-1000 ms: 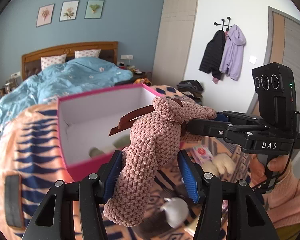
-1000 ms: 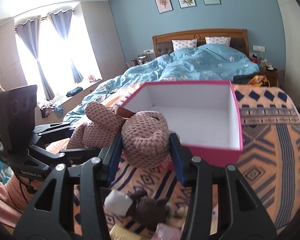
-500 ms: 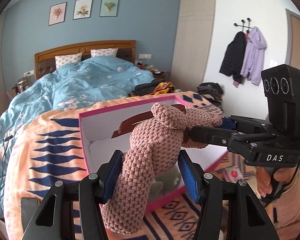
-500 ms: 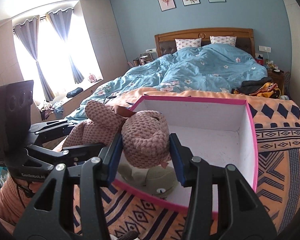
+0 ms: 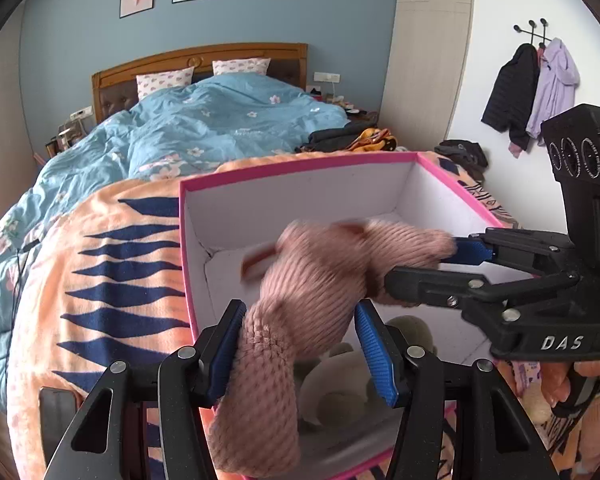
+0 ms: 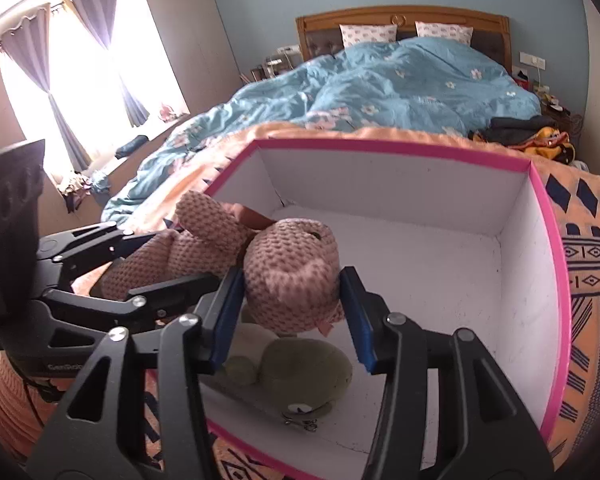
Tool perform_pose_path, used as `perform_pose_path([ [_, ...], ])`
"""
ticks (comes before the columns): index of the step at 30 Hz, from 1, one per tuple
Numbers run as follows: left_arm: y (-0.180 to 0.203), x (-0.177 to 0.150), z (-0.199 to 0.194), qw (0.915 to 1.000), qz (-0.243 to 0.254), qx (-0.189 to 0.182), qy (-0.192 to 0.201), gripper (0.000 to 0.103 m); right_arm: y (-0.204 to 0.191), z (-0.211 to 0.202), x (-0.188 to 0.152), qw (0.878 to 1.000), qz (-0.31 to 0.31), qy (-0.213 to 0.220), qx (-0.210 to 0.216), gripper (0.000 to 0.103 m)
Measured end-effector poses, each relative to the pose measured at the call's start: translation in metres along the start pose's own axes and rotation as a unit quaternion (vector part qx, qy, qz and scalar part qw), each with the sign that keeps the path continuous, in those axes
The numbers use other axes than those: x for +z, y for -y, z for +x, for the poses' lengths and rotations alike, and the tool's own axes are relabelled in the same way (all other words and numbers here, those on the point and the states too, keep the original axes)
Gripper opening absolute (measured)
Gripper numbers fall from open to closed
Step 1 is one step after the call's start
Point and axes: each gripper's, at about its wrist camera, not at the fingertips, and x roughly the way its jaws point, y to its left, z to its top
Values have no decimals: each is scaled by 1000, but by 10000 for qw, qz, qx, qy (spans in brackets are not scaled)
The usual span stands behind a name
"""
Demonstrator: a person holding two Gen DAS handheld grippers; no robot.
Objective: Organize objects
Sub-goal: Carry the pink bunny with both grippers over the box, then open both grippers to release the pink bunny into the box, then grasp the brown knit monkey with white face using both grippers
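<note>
Plush bear (image 6: 288,272), pink knit, one of them, hangs over the pink box (image 6: 396,151) between both claws. My left gripper (image 5: 300,344) is clamped on its body, my right gripper (image 6: 290,312) on its head. I'd lower both together past the rim, then let go low so it drops beside the one green plush (image 6: 296,372) on the box floor, not on the rim. One box, two plush toys, on an orange patterned blanket (image 5: 112,280).
</note>
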Motion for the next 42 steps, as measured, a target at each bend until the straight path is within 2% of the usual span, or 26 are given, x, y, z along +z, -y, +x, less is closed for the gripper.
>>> perform_pose_path([
  [5, 0, -3, -3, 9998, 20, 195, 104, 57, 7, 6, -5, 9997, 164, -98, -123, 55],
  [11, 6, -11, -19, 9992, 68, 128, 381, 59, 11, -9, -12, 9994, 332, 21, -36, 56],
  [19, 15, -28, -62, 9959, 37, -336, 843, 73, -2, -64, -25, 9974, 267, 533, 402, 56],
  [22, 21, -38, -84, 9929, 107, -581, 1028, 80, -10, -89, -34, 9954, 170, 760, 557, 61],
  [25, 35, -53, -101, 9902, 298, -783, 1114, 81, -18, -112, -48, 9933, 29, 916, 710, 62],
  [29, 55, -76, -110, 9886, 543, -1012, 978, 82, -24, -139, -72, 9901, -79, 1054, 926, 63],
  [32, 71, -97, -108, 9885, 705, -1067, 805, 82, -22, -146, -95, 9909, -44, 984, 912, 63],
  [36, 87, -124, -98, 9893, 776, -1113, 532, 82, -20, -134, -127, 9958, 34, 561, 723, 63],
  [39, 96, -138, -86, 9914, 804, -989, 296, 82, -17, -118, -148, 9979, 132, 245, 584, 63],
  [42, 103, -146, -75, 9928, 856, -832, 105, 81, -10, -111, -161, 9979, 306, 112, 566, 64],
])
